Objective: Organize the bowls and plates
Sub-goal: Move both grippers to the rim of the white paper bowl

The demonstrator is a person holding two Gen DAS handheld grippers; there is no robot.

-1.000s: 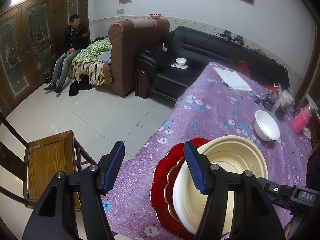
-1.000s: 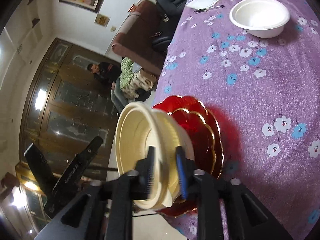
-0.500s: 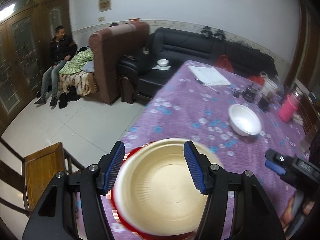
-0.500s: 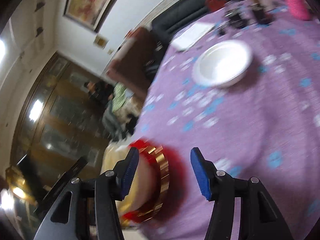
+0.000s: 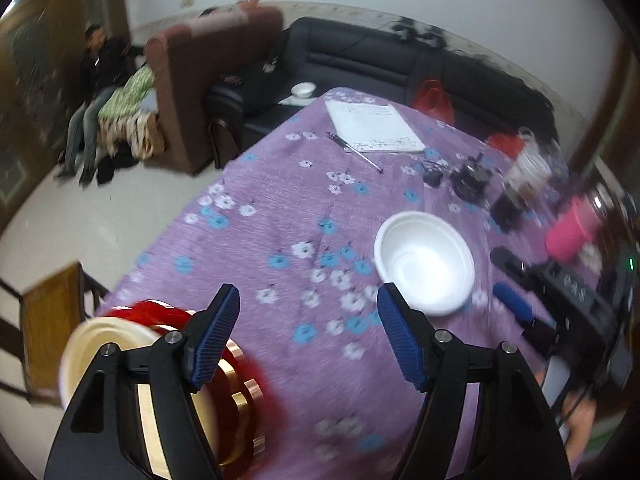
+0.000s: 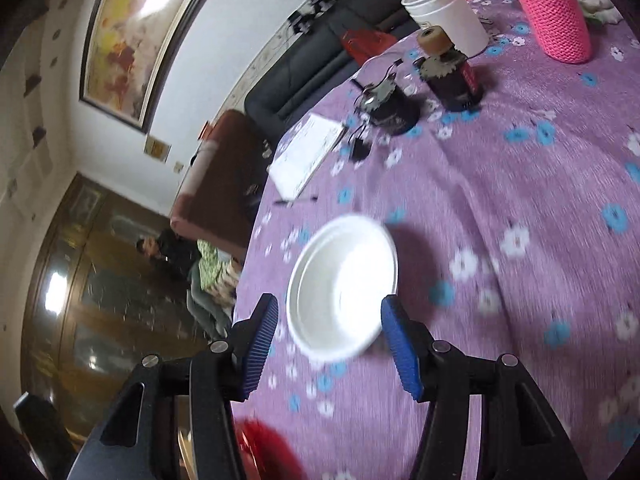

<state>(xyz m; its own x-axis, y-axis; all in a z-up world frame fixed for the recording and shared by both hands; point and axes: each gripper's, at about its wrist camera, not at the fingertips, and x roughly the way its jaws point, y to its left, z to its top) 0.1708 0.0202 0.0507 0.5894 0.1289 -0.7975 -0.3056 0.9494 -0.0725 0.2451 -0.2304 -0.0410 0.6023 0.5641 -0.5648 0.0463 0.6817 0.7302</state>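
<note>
The white bowl point(image 6: 344, 288) is sitting on the purple flowered tablecloth point(image 6: 540, 184), right ahead of the right gripper point(image 6: 328, 344), which is standing wide and holding nothing. That gripper is tilting down toward it. The left gripper point(image 5: 308, 340) is angling steeper, its jaws are opening with only cloth between them. Behind its left finger, the cream bowl point(image 5: 100, 344) is resting on the glossy scalloped red plate point(image 5: 256, 400) with gold trim.

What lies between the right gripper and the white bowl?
Nothing but bare flowered cloth: in the right wrist view the white bowl sits just beyond the open right gripper.
</note>
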